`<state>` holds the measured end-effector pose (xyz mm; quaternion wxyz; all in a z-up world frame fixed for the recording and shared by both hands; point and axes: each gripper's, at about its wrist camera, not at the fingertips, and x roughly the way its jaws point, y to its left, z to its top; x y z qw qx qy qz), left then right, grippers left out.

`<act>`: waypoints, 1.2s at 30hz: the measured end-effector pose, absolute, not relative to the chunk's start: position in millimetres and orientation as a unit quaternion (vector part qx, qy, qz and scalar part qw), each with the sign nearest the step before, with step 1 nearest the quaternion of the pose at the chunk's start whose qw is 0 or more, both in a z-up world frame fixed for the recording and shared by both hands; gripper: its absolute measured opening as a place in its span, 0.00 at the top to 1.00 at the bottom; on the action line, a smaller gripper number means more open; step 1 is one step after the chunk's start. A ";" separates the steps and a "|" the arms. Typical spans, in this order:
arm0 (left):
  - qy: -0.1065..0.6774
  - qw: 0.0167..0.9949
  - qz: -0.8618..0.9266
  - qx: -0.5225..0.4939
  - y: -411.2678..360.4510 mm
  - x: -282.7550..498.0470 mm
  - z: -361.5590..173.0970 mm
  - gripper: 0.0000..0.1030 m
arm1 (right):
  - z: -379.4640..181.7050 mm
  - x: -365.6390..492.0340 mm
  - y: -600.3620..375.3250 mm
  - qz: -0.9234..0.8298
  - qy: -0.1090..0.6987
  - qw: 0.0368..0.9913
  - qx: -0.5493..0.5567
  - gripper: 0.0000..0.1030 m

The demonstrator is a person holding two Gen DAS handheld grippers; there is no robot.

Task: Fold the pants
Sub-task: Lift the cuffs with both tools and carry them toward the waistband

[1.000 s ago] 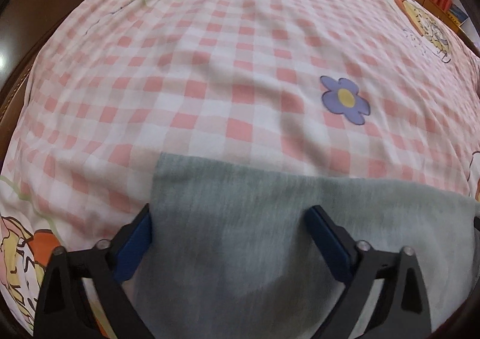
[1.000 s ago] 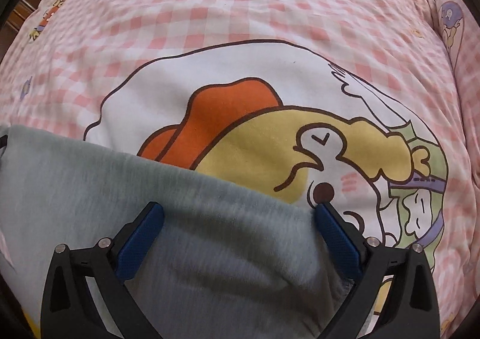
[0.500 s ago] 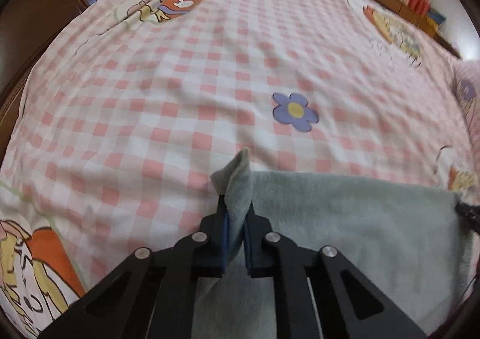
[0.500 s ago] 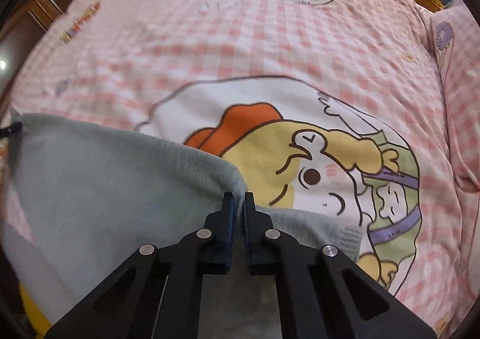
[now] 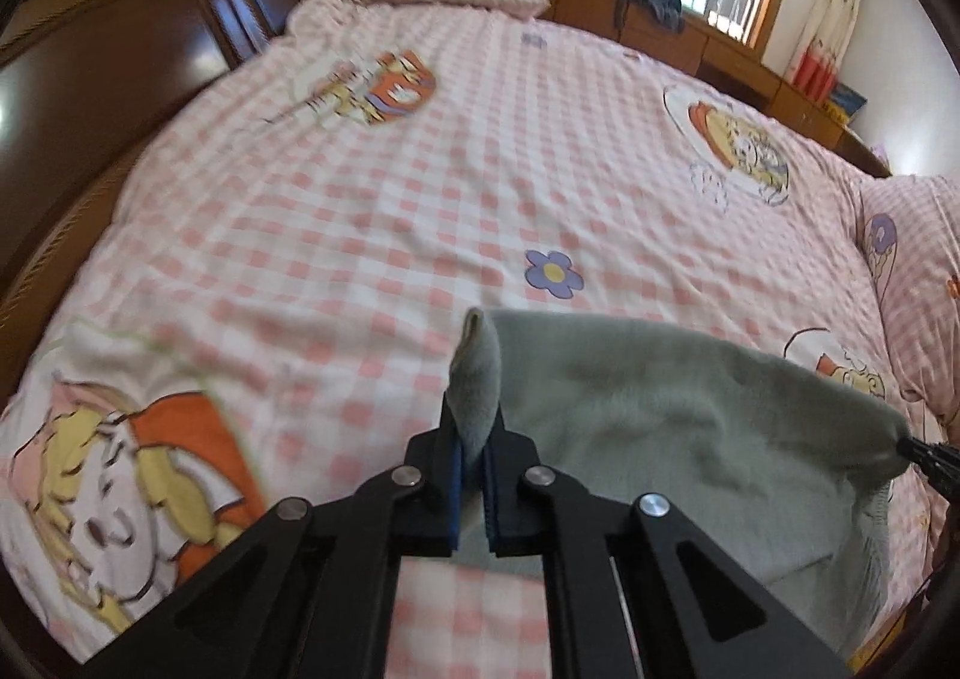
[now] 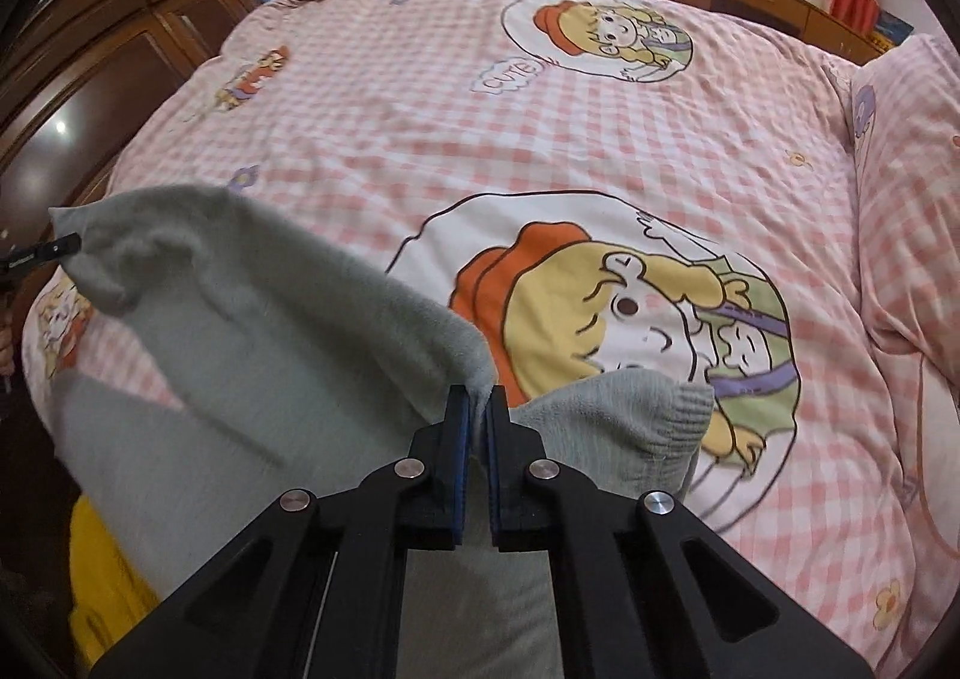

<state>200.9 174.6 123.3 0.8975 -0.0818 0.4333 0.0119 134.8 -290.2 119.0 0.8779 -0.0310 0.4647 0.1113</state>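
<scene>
- Left wrist view: the left gripper (image 5: 474, 475) has its fingers pinched narrow on a corner of the grey pants (image 5: 660, 415); a tuft of fabric stands up between the pads.
- Right wrist view: the right gripper (image 6: 477, 439) is likewise clamped narrow on the pants (image 6: 252, 355), at the other end of the same raised edge, beside a ribbed hem that droops just to its right.
- Each view shows the other gripper's tip at the far end of that edge, so the cloth hangs stretched between the two.
- The pants sit at the near edge of the bed (image 6: 600, 138), over the pink checked cover; the held edge is lifted clear of it, while the rest sags down toward the near edge and out of view below.
- Progress, as I judge it: both grasps are made and the lift has begun, but no crease is laid. Carrying the held edge over, setting it down squarely and any further folds all remain.
- How many layers each grip holds I cannot tell.
</scene>
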 end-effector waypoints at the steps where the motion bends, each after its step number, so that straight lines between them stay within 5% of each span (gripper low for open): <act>1: 0.429 0.899 0.012 -0.087 177.5 192.4 126.0 0.95 | 121.2 127.3 -288.6 0.114 0.463 0.878 -0.033 0.95; 11: 0.427 0.897 0.016 -0.116 197.4 115.2 122.5 0.95 | 124.4 56.5 -274.4 0.138 0.464 0.873 -0.063 0.95; 23: 0.463 0.881 0.042 -0.087 199.6 59.2 86.1 0.95 | 65.6 22.6 -279.6 0.140 0.536 0.829 -0.082 0.94; 28: 0.479 0.872 0.058 -0.077 199.1 43.7 69.5 0.78 | 61.4 15.7 -277.5 0.131 0.547 0.822 -0.091 0.87; 30: 0.480 0.871 0.066 -0.076 199.8 35.7 67.2 0.61 | 65.8 9.9 -274.5 0.127 0.545 0.823 -0.095 0.81; 36: 0.478 0.870 0.072 -0.097 203.0 5.9 65.4 0.54 | 84.8 -8.9 -253.7 0.144 0.524 0.832 -0.112 0.68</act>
